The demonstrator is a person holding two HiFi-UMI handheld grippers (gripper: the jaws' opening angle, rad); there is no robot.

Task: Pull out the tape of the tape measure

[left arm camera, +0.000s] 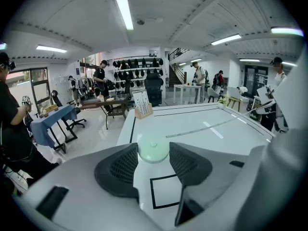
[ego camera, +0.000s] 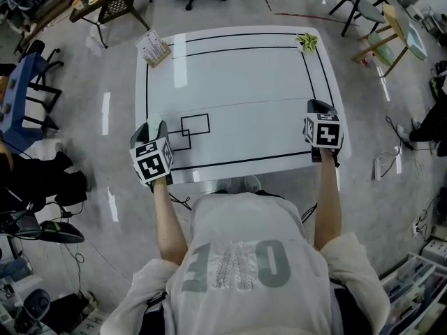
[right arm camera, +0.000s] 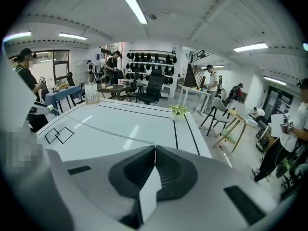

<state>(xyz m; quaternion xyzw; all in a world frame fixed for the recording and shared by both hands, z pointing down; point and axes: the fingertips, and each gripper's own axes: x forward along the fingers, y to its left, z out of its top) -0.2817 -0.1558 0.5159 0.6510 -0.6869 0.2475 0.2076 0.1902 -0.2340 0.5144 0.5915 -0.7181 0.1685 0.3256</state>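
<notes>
A round pale-green tape measure case [left arm camera: 153,147] sits between the pads of my left gripper [left arm camera: 153,163], which press on its two sides at the near left of the white table [ego camera: 237,68]. Its thin tape [ego camera: 237,107] lies stretched across the table to the near right. There my right gripper [right arm camera: 155,150] is shut on the tape's end [right arm camera: 148,196], a white strip pinched between the closed pads. In the head view the left gripper [ego camera: 155,127] and right gripper [ego camera: 318,107] are far apart, near the front edge.
Black lines frame the table, with two overlapping squares [ego camera: 193,130] by the left gripper. A small potted plant [ego camera: 306,42] stands at the far right corner, a card holder [ego camera: 154,47] at the far left. Chairs, desks and people surround the table.
</notes>
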